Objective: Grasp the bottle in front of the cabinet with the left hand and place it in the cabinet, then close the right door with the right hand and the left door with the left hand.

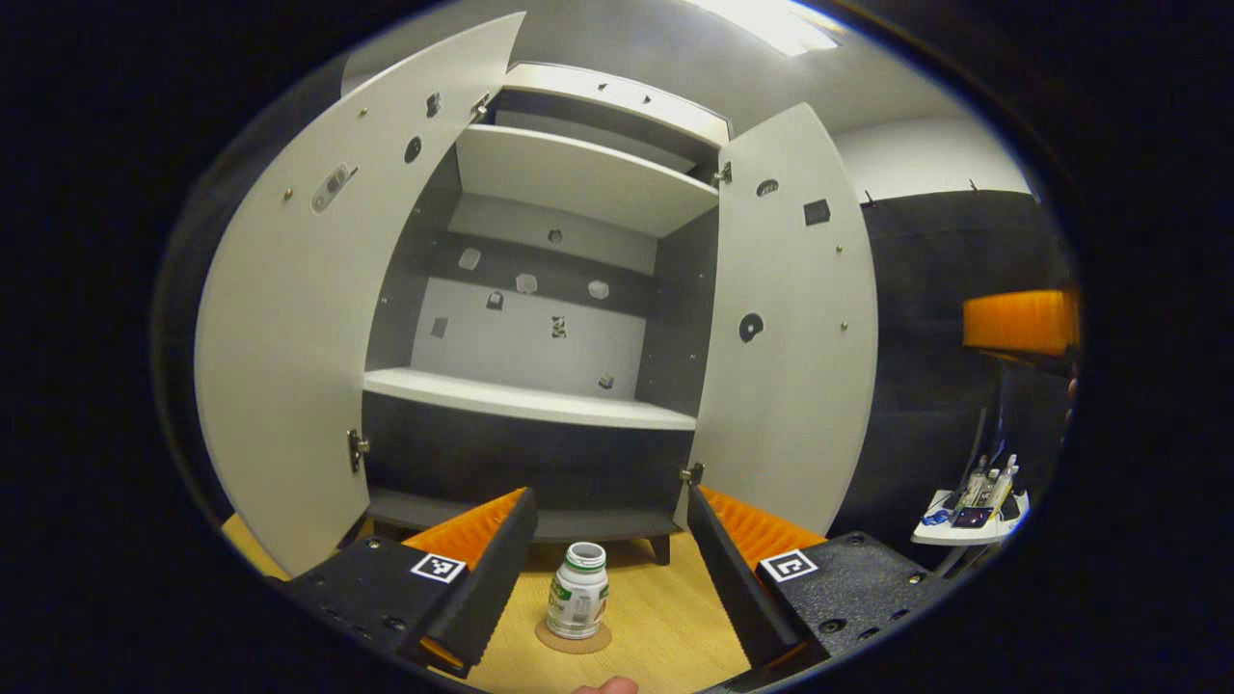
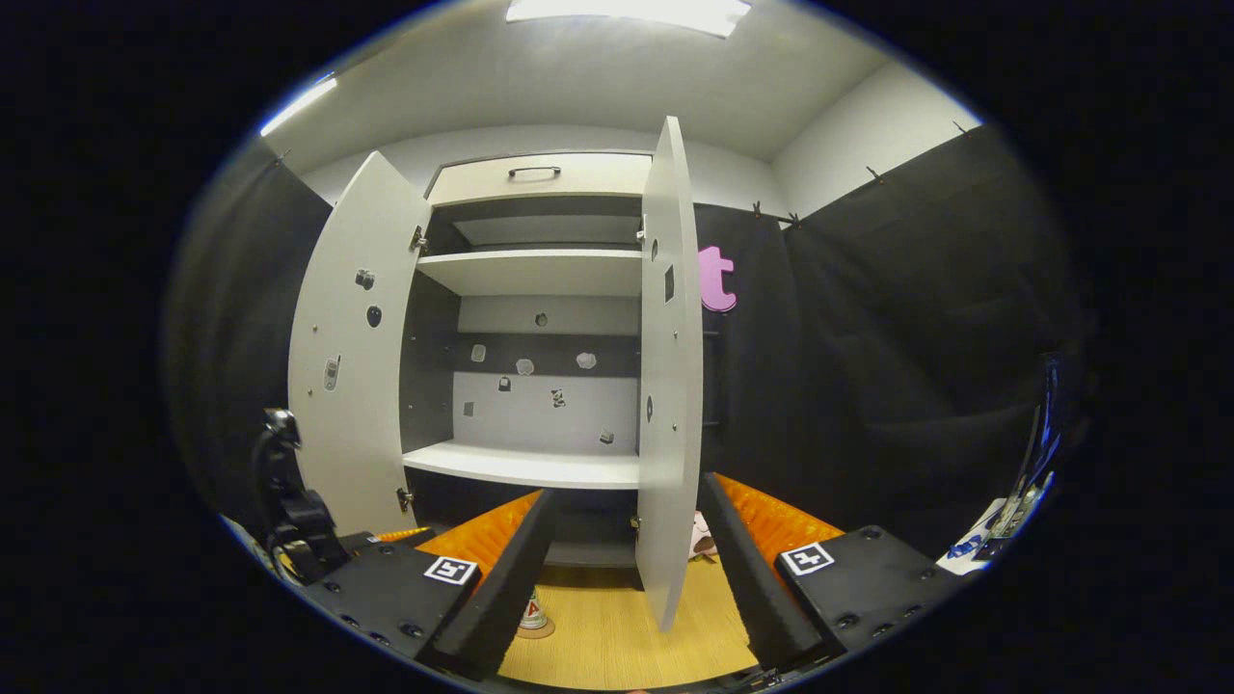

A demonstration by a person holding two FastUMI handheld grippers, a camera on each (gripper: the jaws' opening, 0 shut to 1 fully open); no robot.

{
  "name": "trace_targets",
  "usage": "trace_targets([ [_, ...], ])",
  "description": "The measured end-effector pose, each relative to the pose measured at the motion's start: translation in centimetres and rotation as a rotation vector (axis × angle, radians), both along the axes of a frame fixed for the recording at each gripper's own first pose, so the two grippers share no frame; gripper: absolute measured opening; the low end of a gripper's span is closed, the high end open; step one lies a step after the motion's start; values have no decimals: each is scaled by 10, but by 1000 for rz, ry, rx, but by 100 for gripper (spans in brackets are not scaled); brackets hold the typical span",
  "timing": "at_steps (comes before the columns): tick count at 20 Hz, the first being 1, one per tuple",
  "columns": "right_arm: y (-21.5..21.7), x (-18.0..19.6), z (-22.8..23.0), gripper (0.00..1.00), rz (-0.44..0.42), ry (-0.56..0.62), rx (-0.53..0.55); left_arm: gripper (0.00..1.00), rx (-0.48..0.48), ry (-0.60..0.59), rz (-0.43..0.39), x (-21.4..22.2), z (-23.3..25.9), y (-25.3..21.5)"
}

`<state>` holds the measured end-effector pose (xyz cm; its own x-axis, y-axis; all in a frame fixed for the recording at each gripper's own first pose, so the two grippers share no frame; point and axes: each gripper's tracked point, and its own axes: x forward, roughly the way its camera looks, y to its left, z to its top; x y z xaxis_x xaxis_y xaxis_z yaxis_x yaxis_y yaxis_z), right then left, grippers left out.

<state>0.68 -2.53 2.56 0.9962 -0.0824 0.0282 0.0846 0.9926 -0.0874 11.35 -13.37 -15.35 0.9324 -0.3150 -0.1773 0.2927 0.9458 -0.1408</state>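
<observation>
Upright, the bottle stands between the spread left claw fingers, untouched. Right claw gapes released before the open cabinet.

Lower centre: left gripper with jaws apart, framing an upright white bottle on a round coaster. Behind: cabinet, both doors open.

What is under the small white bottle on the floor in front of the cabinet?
The small white bottle with a green label stands on a round brown coaster-like disc on the wooden floor. The disc's middle is covered by the bottle.
</observation>
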Motion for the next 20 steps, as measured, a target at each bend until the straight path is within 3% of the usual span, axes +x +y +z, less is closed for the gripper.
trace_targets([
  [6,6,10,12,98,50,-3,-8,96,63,105,25,24,-102,1],
  [16,-1,32,0,98,36,48,0,96,55,214,10,46,-171,-4],
  [18,1,37,-3,98,52,52,12,90,70,229,23,46,-174,2],
  [19,3,39,-4,98,59,53,21,75,68,229,18,48,-172,1],
  [20,4,40,-6,98,65,53,27,74,70,237,12,44,-173,2],
])
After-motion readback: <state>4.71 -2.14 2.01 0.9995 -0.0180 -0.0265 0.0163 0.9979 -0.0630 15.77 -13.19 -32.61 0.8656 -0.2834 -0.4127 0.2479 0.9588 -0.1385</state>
